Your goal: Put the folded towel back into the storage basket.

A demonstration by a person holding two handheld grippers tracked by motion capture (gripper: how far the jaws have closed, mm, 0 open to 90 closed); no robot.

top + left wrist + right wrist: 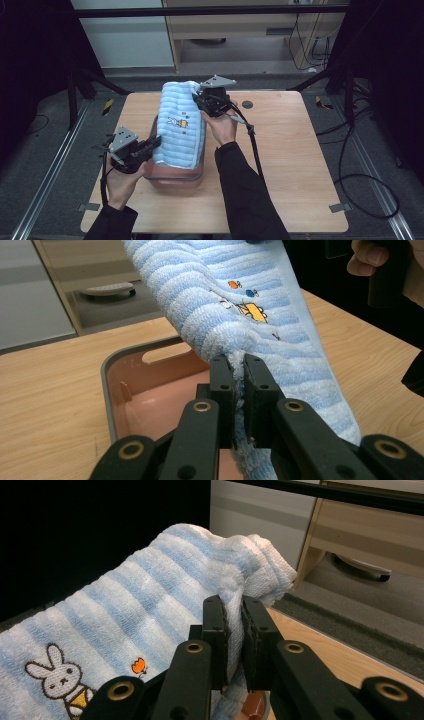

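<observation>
A blue-and-white striped towel (180,125) with a rabbit picture is stretched above a pink basin (175,176) with a grey rim on the wooden table. My left gripper (152,144) is shut on the towel's near edge; in the left gripper view its jaws pinch the towel (260,335) over the basin (150,405). My right gripper (199,97) is shut on the far end of the towel, and in the right gripper view the cloth (150,600) is bunched between its jaws. The towel hides most of the basin in the high view.
The wooden table (295,160) has open surface to the right and front. A small dark round disc (247,105) lies near the far edge. Cables (360,175) trail on the floor at the right; a wooden cabinet (240,30) stands behind the table.
</observation>
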